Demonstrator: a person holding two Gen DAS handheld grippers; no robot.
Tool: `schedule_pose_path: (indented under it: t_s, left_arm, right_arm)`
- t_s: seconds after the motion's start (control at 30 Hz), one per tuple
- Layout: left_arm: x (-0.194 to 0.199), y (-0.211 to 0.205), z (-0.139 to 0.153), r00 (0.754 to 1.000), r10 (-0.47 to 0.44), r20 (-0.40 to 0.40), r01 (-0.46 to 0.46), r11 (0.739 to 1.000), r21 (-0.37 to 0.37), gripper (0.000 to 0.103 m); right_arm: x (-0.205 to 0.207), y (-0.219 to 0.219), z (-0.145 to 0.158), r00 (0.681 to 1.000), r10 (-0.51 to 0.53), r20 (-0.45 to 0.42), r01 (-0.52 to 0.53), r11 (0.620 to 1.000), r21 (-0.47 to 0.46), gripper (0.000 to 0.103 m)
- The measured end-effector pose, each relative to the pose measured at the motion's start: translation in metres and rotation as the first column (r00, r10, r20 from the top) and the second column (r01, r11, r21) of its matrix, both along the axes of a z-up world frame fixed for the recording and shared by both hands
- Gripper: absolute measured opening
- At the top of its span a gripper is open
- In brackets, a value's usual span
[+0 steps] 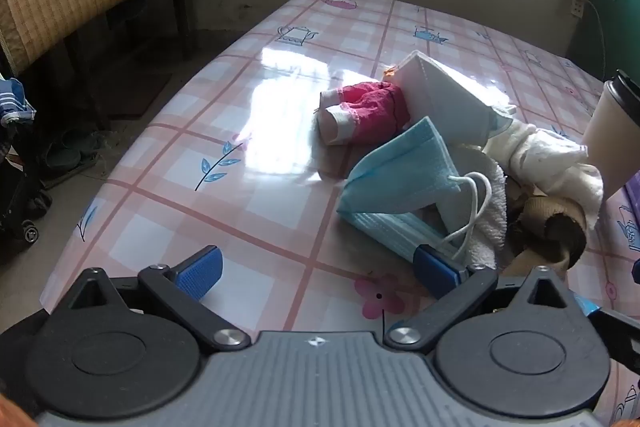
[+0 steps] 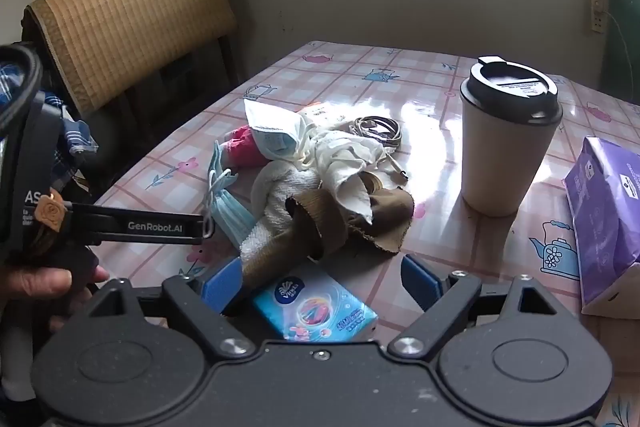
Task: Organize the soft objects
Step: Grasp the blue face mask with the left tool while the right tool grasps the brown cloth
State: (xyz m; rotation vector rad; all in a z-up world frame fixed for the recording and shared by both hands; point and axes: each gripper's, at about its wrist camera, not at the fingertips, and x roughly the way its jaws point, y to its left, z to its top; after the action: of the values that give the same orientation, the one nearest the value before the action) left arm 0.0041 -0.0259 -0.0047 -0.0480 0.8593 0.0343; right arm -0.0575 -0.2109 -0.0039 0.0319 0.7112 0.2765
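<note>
Now both grippers, left & right, have fingers wide open, holding nothing. Pile of soft cloths & blue paper masks sits mid-bench, near tall cup w/ black lid.

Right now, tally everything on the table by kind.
Face masks: 2, blue mask, white mask
Cloths: 4, red cloth, white towel, cream cloth, brown cloth
Tissue packs: 2, blue pack, purple pack
Lidded cup: 1
Coiled cable: 1
Total: 10
</note>
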Motion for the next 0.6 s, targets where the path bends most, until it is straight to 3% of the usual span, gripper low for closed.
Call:
schedule_pose_path:
  t_s: [0.4,0.53,0.57,0.6]
  left_arm:
    - [0.020,0.000,-0.004,0.995,-0.041,0.087,0.042,0.999,-0.014,0.100]
    - [0.028,-0.003,-0.007,0.991,-0.061,0.117,0.064,0.998,-0.020,0.072]
    - [0.029,-0.004,-0.007,0.990,-0.074,0.120,0.077,0.997,-0.025,0.055]
    - [0.029,-0.005,-0.008,0.989,-0.089,0.121,0.093,0.995,-0.029,0.047]
  right_arm:
    - [0.001,-0.002,-0.004,1.000,-0.010,-0.019,0.010,1.000,-0.017,0.101]
    - [0.003,-0.002,-0.006,0.998,-0.011,-0.055,0.009,0.999,-0.032,0.101]
    - [0.003,-0.003,-0.007,0.998,-0.011,-0.063,0.009,0.999,-0.031,0.101]
    - [0.004,-0.003,-0.008,0.997,-0.011,-0.075,0.009,0.999,-0.032,0.101]
